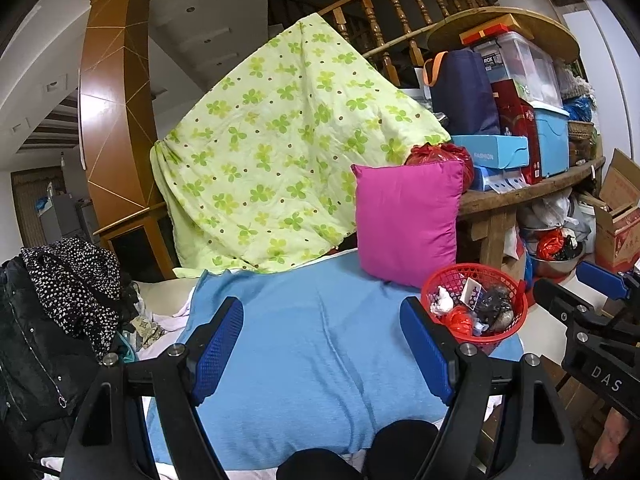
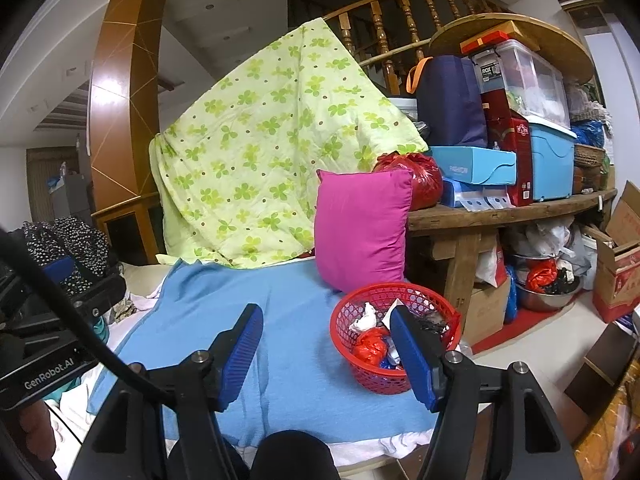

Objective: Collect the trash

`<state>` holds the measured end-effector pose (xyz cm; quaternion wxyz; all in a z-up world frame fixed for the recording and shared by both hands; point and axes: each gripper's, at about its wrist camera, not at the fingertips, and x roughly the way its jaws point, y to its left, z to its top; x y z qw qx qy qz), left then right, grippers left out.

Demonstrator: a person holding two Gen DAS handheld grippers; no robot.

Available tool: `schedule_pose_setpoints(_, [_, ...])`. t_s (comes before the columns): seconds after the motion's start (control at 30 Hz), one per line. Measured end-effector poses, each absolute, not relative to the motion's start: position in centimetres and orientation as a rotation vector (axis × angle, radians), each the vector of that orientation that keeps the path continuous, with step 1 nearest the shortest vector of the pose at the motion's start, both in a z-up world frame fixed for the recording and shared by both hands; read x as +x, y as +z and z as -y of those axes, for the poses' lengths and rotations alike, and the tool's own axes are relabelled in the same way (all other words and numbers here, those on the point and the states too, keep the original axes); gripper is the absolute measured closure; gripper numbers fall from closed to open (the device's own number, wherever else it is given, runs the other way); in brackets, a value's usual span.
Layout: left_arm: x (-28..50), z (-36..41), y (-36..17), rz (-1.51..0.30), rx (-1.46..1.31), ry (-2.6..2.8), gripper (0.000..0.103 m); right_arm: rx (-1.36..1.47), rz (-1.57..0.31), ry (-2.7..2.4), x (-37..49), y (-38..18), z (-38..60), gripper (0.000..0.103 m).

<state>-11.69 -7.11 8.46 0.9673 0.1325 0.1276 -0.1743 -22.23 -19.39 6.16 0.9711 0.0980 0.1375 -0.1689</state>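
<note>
1. Quilt (image 1: pixel 280 148), green clover print, hung draped behind the bed's far edge.
2. Blue blanket (image 1: pixel 320 352) covered the bed top; nothing loose lay on it.
3. Magenta pillow (image 2: pixel 360 232) stood upright at the blanket's far right corner.
4. Red basket (image 2: pixel 436 308) sat at the blanket's right edge, just in front of the pillow, holding the trash (image 2: pixel 370 346): red plastic, white tissue, dark scraps.
5. Left gripper (image 1: pixel 322 342) hovered over the blanket, jaws wide apart, nothing between them.
6. Right gripper (image 2: pixel 326 350) was likewise parted and empty, beside the basket.
</note>
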Motion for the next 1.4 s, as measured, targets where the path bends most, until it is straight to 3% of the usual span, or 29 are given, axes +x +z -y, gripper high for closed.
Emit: schedule_pose_setpoints(1.4, [-12.7, 7.4, 7.7, -0.243, 0.322, -0.384, 0.022, 0.189, -0.291, -0.397, -23.5, 5.7, 19.7, 0.034])
